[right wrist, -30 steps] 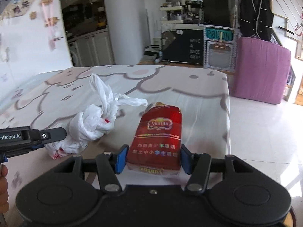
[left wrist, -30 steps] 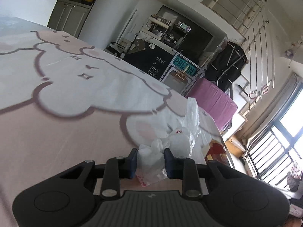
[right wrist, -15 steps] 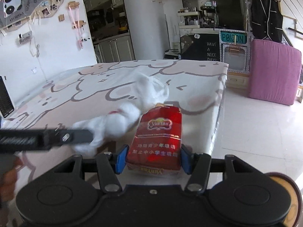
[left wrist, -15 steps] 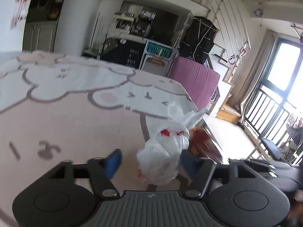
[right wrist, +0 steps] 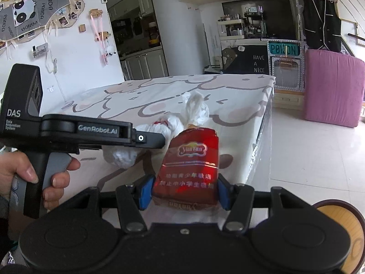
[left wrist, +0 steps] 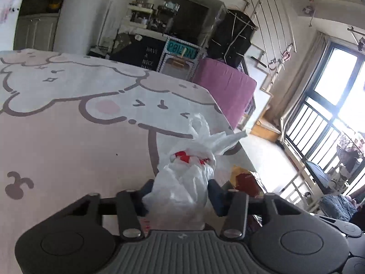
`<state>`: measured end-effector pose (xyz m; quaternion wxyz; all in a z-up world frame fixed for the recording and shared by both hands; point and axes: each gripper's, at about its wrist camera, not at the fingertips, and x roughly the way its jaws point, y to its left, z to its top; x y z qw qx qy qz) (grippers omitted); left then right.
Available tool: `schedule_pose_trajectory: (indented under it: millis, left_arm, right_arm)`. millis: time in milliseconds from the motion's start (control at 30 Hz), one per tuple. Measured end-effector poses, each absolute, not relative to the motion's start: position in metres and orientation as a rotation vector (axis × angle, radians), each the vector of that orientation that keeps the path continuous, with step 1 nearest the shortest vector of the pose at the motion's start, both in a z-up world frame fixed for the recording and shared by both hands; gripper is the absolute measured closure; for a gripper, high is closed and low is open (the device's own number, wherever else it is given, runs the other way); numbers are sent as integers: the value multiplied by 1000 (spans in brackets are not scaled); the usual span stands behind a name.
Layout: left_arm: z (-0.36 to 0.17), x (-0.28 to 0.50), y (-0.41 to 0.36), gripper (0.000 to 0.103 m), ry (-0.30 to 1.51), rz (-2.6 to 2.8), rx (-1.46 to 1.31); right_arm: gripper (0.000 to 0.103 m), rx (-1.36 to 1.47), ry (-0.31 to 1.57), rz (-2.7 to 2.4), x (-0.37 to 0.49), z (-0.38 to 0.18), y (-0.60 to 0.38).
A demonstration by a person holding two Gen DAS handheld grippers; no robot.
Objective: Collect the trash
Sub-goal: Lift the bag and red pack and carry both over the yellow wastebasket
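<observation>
pink bedding with a cartoon print point(left wrist: 68, 137) filled most of both views, its right edge falling away to pale floor tiles point(right wrist: 319, 159). the white bag point(left wrist: 184, 182) was seen between the fingers of the left gripper point(left wrist: 180, 196); the jaws had just been closing, and the pads appeared pressed into the bag's sides, so it was judged to be held at a middling width. in the right wrist view the bag point(right wrist: 159, 125) lay low over the bedding beside the left gripper's tip. the red packet point(right wrist: 189, 171) was clamped crosswise in the right gripper point(right wrist: 182, 191), close to the bag and near the bed edge.

slippage was judged the main risk — the bag was thin, crumpled film, and only loose folds may have been caught, so a quick lift could have let it slide out or tear. its loose tails could also have snagged on the packet, as the two loads were close together. the packet was glossy and soft, and could have been crushed or squeezed out.

open room lay to the right, over the floor; a pink mattress point(right wrist: 333, 86) stood well apart — no bin was seen.
</observation>
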<state>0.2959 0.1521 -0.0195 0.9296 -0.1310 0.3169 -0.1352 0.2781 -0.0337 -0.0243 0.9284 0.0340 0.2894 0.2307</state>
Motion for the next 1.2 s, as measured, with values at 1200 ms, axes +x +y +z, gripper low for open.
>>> schedule_pose_trajectory:
  millis: [1200]
  left_arm:
    - [60,183,59,66,420,-194,-97]
  right_arm:
    - [46,91,411,271,196,40,-139]
